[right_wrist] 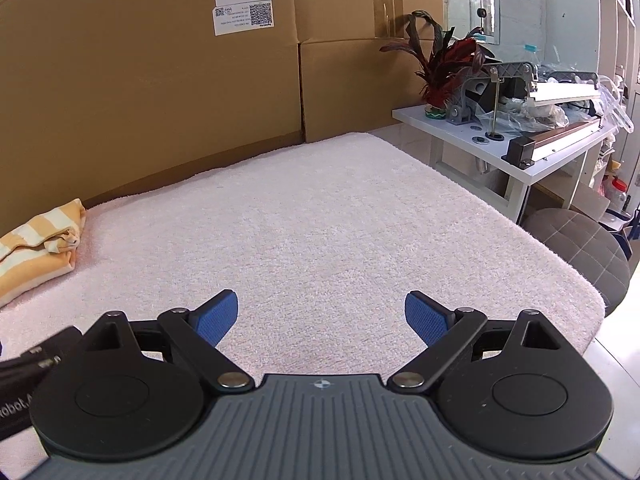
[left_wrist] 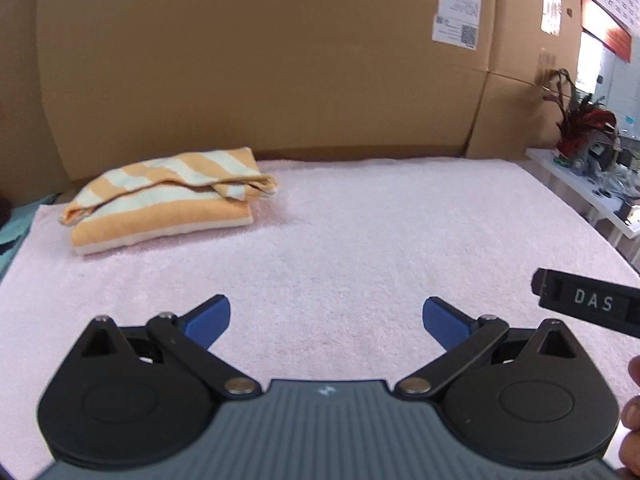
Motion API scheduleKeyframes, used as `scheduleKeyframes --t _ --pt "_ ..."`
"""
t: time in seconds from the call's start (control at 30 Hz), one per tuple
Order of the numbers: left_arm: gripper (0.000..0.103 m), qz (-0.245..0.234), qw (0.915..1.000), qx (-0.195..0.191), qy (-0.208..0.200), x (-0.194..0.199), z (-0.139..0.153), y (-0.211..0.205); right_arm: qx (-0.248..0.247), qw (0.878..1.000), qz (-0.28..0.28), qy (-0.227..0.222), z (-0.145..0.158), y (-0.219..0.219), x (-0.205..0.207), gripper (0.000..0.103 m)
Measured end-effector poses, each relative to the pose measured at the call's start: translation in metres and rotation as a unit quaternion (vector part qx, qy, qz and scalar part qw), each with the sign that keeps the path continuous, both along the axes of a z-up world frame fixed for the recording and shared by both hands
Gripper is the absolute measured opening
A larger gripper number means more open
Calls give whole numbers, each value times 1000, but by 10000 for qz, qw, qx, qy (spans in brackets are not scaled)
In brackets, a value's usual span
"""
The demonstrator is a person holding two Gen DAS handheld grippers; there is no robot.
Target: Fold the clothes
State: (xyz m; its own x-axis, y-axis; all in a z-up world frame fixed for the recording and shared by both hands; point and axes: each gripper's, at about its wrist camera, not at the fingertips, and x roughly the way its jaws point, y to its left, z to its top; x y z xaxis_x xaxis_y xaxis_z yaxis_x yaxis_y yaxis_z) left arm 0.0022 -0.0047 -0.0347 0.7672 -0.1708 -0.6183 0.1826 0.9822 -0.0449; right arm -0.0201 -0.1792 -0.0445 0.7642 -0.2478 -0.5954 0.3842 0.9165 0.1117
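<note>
Cloth: the striped garment (left_wrist: 164,200) lies folded at the counter's (left_wrist: 360,240) far left; left gripper (left_wrist: 326,320) and right gripper (right_wrist: 322,316) gape wide, empty; if tidying, square its loose top flap.

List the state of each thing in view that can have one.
Left gripper: jaws open, empty, above the pink cover.
Right gripper: jaws open, empty.
Striped cloth: folded, lying at the far left of the cover, top layer a bit loose.
Pink cover: spread flat.
Cardboard boxes: closed, standing behind the cover.
</note>
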Motion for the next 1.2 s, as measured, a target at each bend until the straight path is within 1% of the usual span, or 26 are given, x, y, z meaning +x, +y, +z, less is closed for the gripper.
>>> scheduleKeyframes --t 0.1,0.13,0.17,0.2,0.3,0.33,0.7,0.8,0.97,1.2 --pt "102 121 9984 -462 289 4 -7 3 11 10000 -19 20 -1 -2 1 93" --pt "102 171 9975 -569 375 5 -9 3 -4 10000 -25 30 -1 -3 1 93" --pt "102 214 9971 -589 434 6 -11 2 -14 10000 -27 42 -2 -3 1 93" --pt "102 225 9973 -519 459 7 -12 0 -11 10000 -26 53 -2 -4 2 93" --pt "102 142 9993 -51 332 6 -12 -10 19 10000 -14 95 -4 -6 3 93" --pt "102 128 9994 30 307 6 -12 -12 14 9999 -12 107 -5 -5 4 93" --pt "102 176 9993 174 285 11 -10 -9 10 9998 140 127 -5 1 10 93" --pt "102 168 9993 118 312 11 -9 -6 27 9997 212 139 -4 4 12 93" --pt "102 223 9990 158 344 12 -12 -4 -32 9995 272 152 -4 10 14 93" --pt "102 231 9992 108 317 13 -12 -2 -116 9993 311 143 -4 16 14 93"
